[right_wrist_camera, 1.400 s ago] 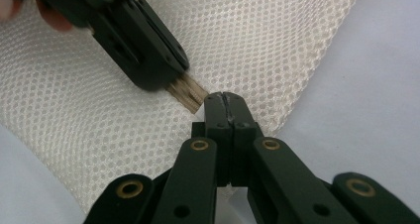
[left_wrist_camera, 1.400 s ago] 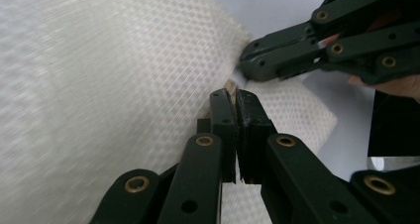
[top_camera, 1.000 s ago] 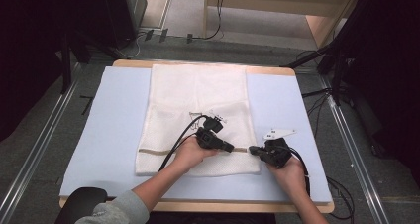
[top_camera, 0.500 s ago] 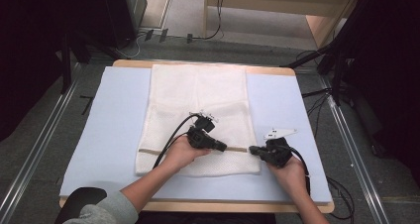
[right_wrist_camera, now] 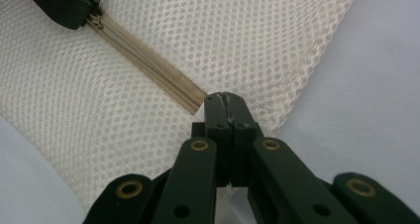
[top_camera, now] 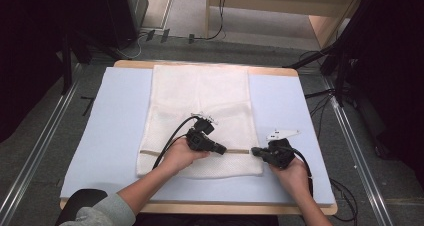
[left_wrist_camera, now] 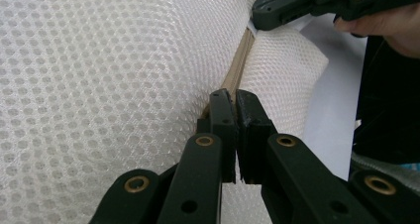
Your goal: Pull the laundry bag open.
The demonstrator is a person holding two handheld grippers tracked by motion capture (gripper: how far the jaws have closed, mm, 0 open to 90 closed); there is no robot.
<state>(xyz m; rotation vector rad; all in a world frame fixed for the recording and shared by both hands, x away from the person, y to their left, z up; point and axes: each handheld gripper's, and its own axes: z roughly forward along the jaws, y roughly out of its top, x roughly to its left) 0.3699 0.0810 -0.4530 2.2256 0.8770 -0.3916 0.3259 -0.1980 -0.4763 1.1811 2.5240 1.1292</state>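
A white mesh laundry bag [top_camera: 200,121] lies flat on the pale blue mat [top_camera: 100,136] of the table, its tan zipper [top_camera: 165,151] running across near the edge closest to the person. The step in hand looks to be working that zipper: the right gripper [top_camera: 256,151] is clamped on the zipper's end at the bag's right edge, jaws pressed together on the tape and mesh, anchoring it. The left gripper [top_camera: 223,149] sits on the zipper line a short way to the left, its jaws nearly together; they appear to pinch the slider or its pull, though the jaws hide that part in the left gripper view, so this is a fair guess. Between the two grippers the zipper teeth [right_wrist_camera: 148,65] look meshed. The next move probably calls for the left hand [top_camera: 181,155] to draw the slider steadily along the tape, leftwards, while the right hand [top_camera: 292,172] holds its end taut and low, so the soft mesh does not bunch or catch in the teeth.
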